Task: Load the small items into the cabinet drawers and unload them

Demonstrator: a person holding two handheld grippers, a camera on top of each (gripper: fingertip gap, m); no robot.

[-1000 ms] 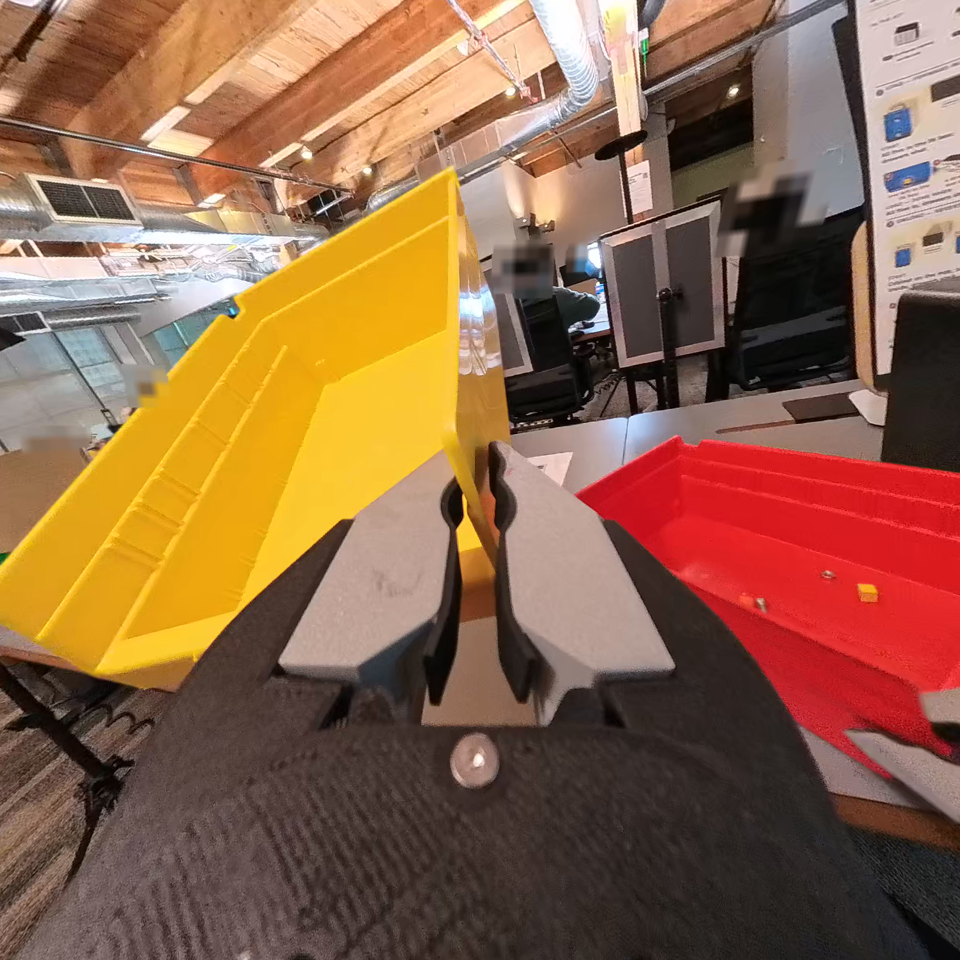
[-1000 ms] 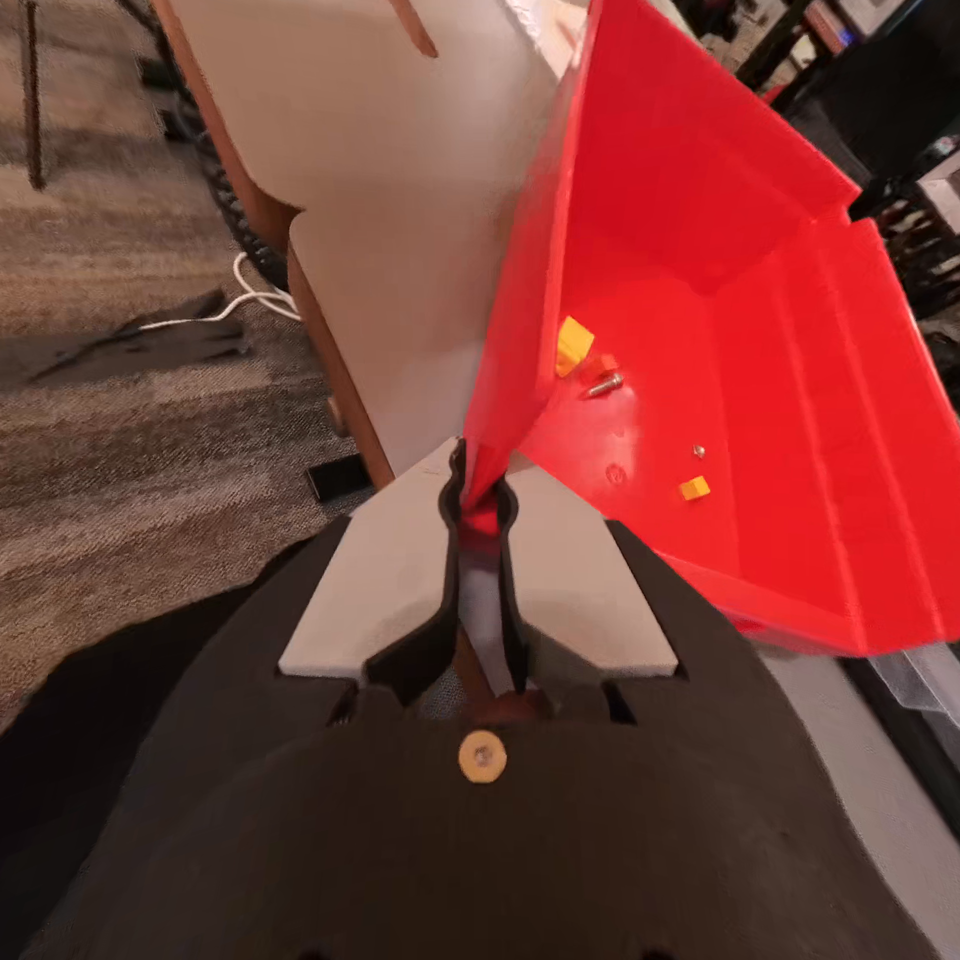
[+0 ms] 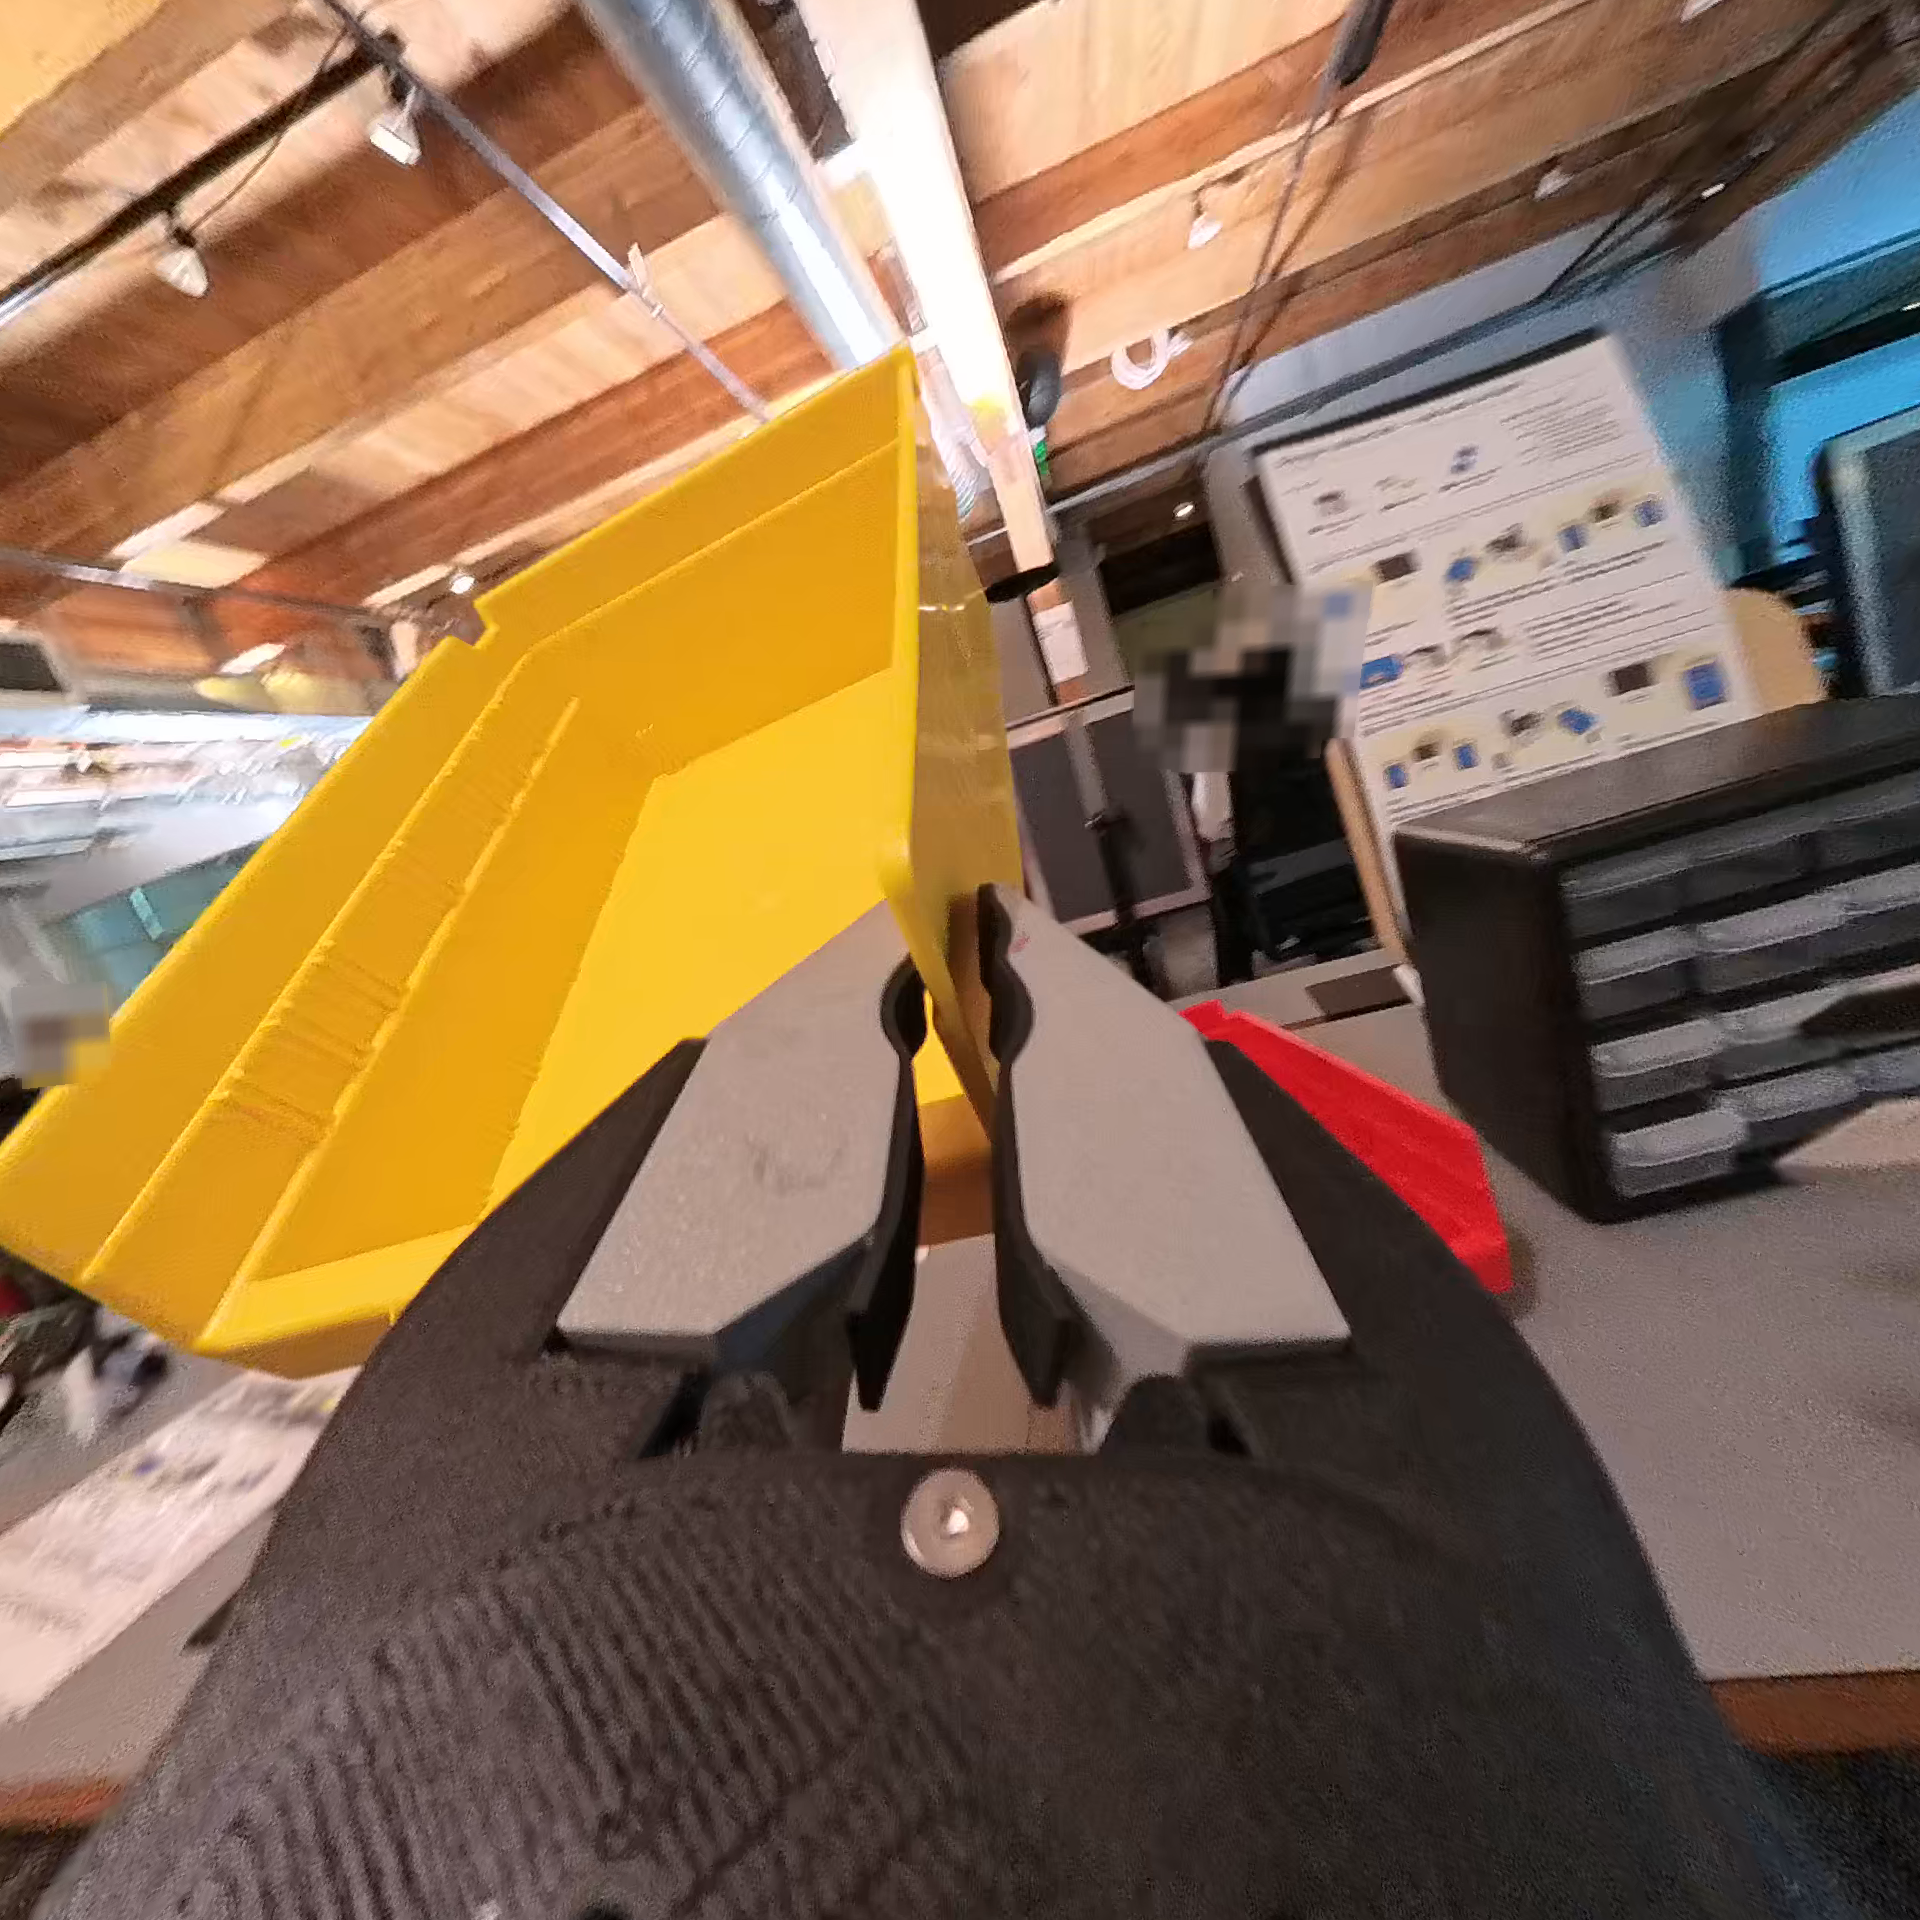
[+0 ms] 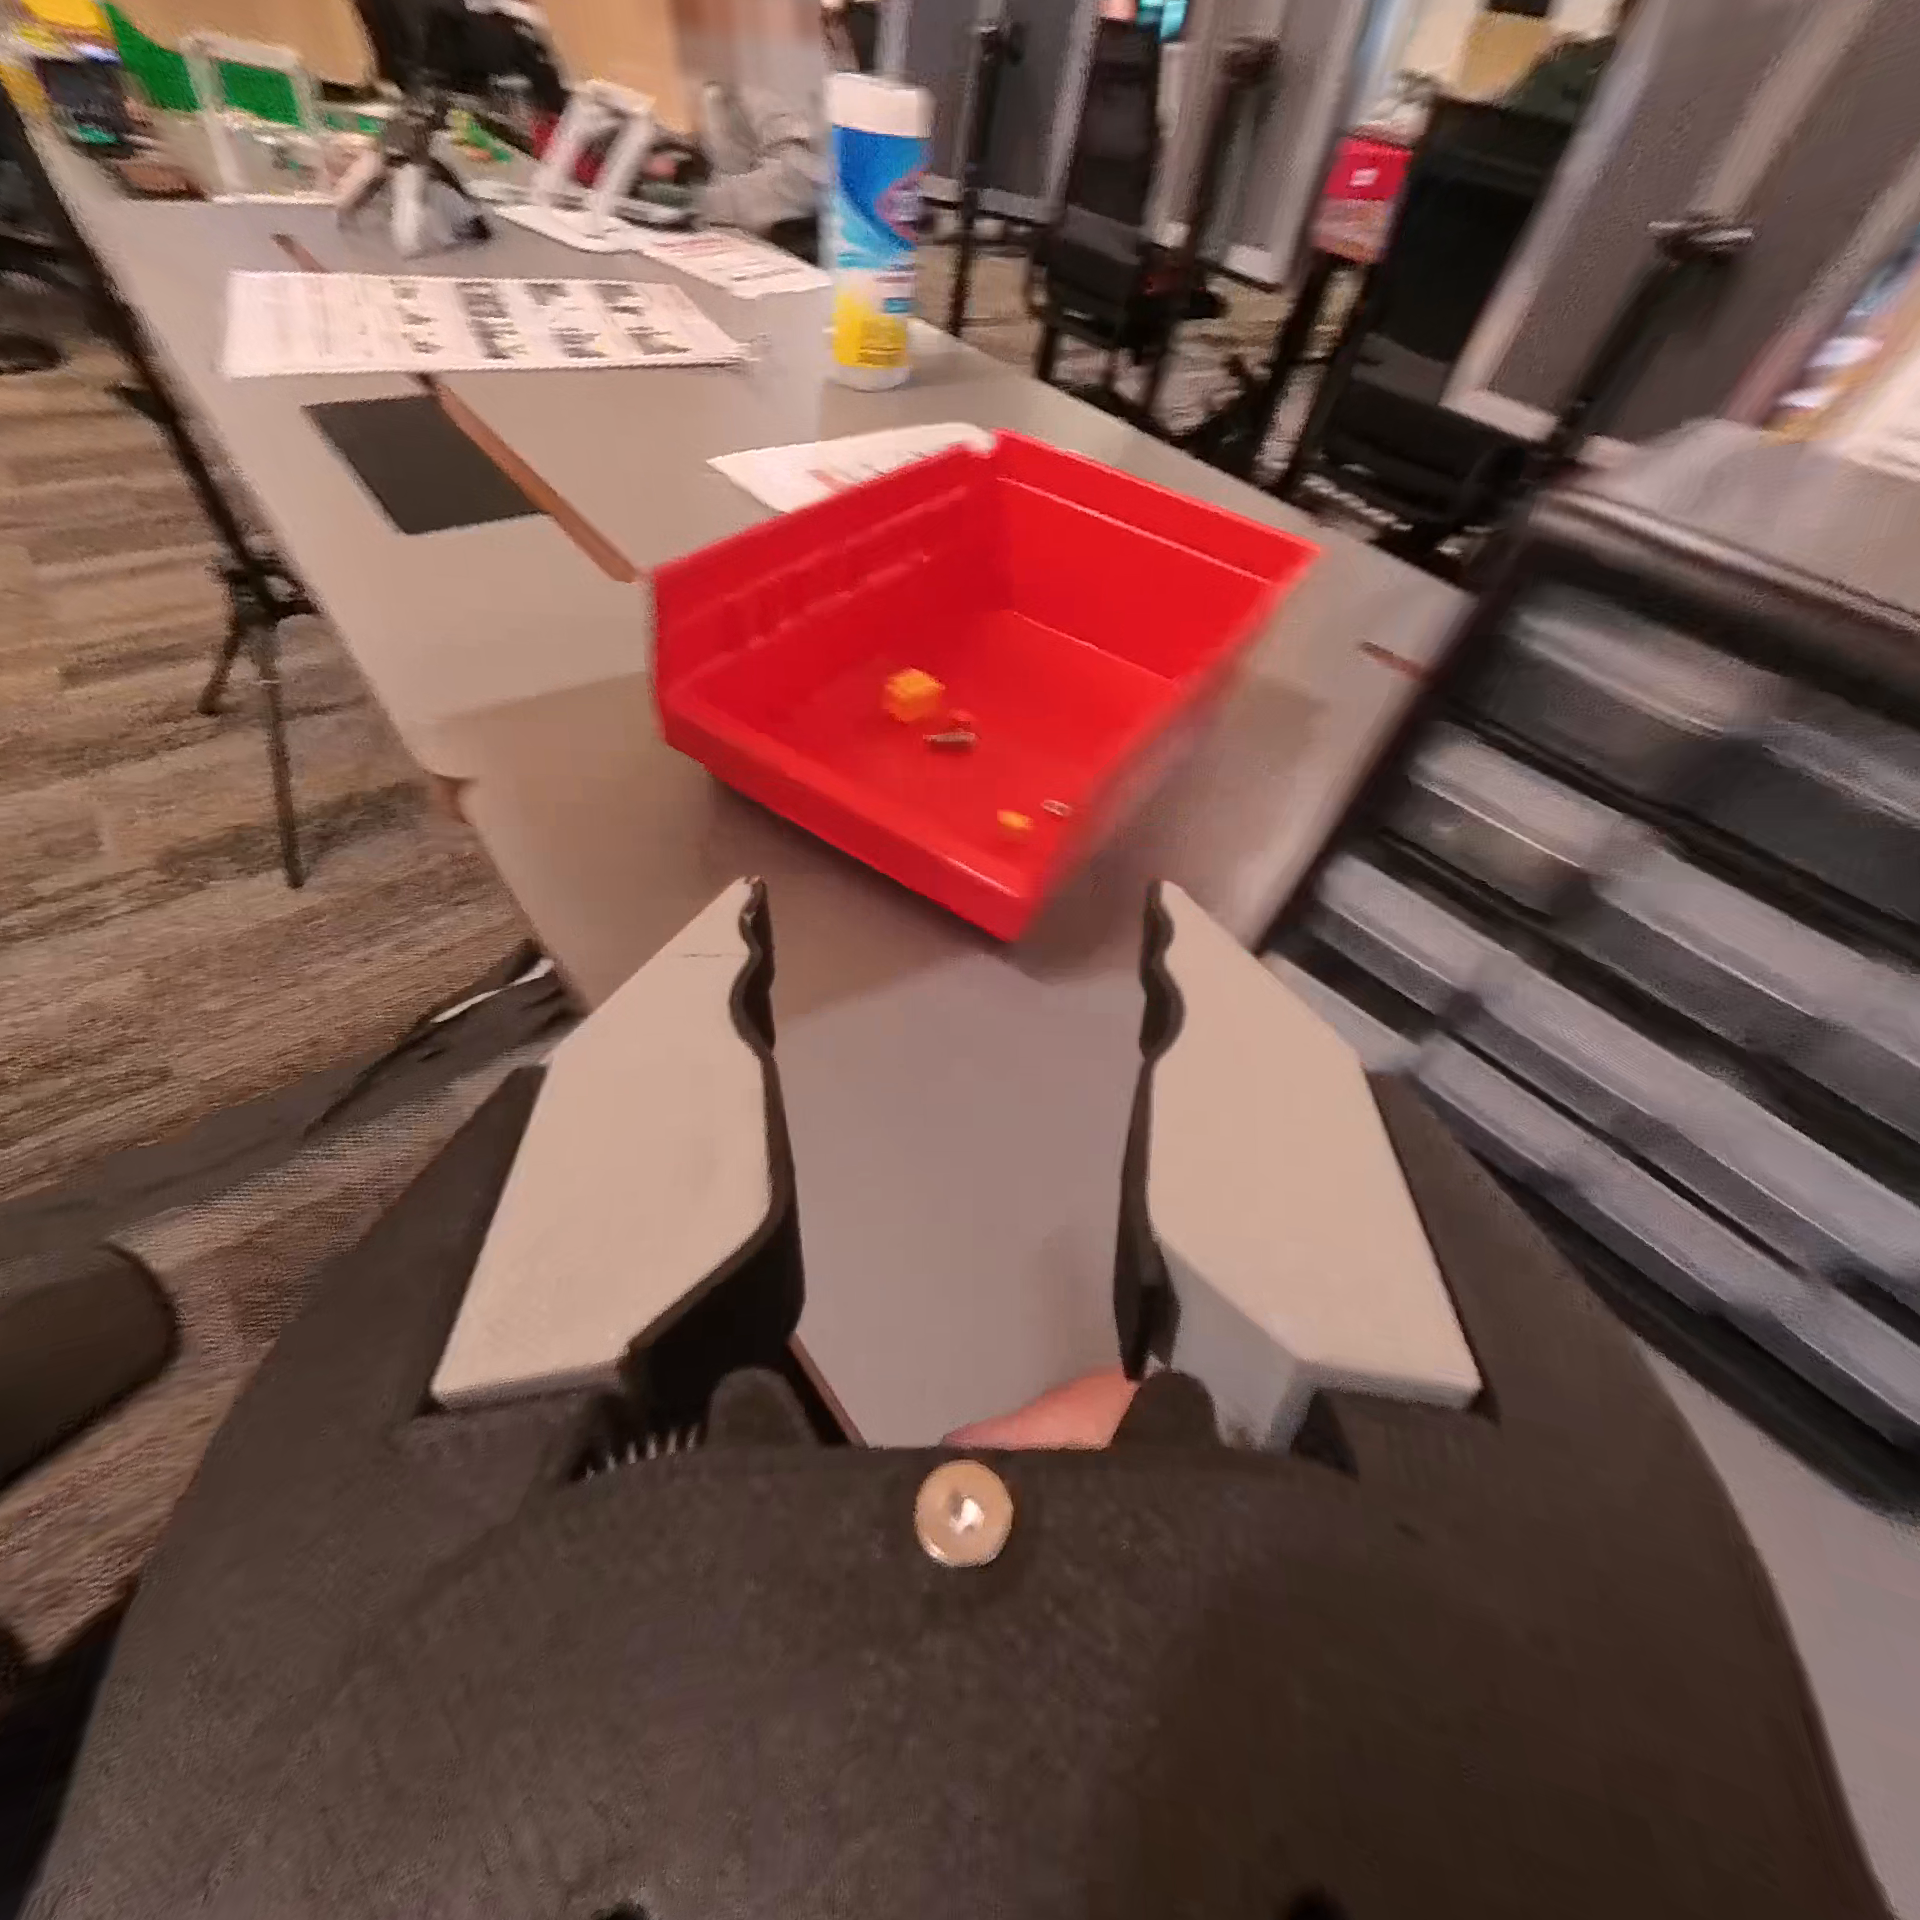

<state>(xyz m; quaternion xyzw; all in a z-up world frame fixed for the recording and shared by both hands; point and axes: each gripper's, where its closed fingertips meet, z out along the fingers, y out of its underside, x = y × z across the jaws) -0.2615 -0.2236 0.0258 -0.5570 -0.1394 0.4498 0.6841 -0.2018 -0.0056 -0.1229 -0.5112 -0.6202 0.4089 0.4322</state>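
Small items [image 4: 914, 694], orange/yellow bits + screws, lie in red plastic bin [image 4: 831, 665] on grey desk [image 4: 582, 468]. Right gripper [image 4: 954, 935] has let go of bin wall, now spread, empty. Left gripper [image 3: 961, 935] pinching wall of tilted yellow plastic bin [image 3: 499, 935], as before. Black drawer cabinet [image 3: 1683, 987] beside; loading likely next.
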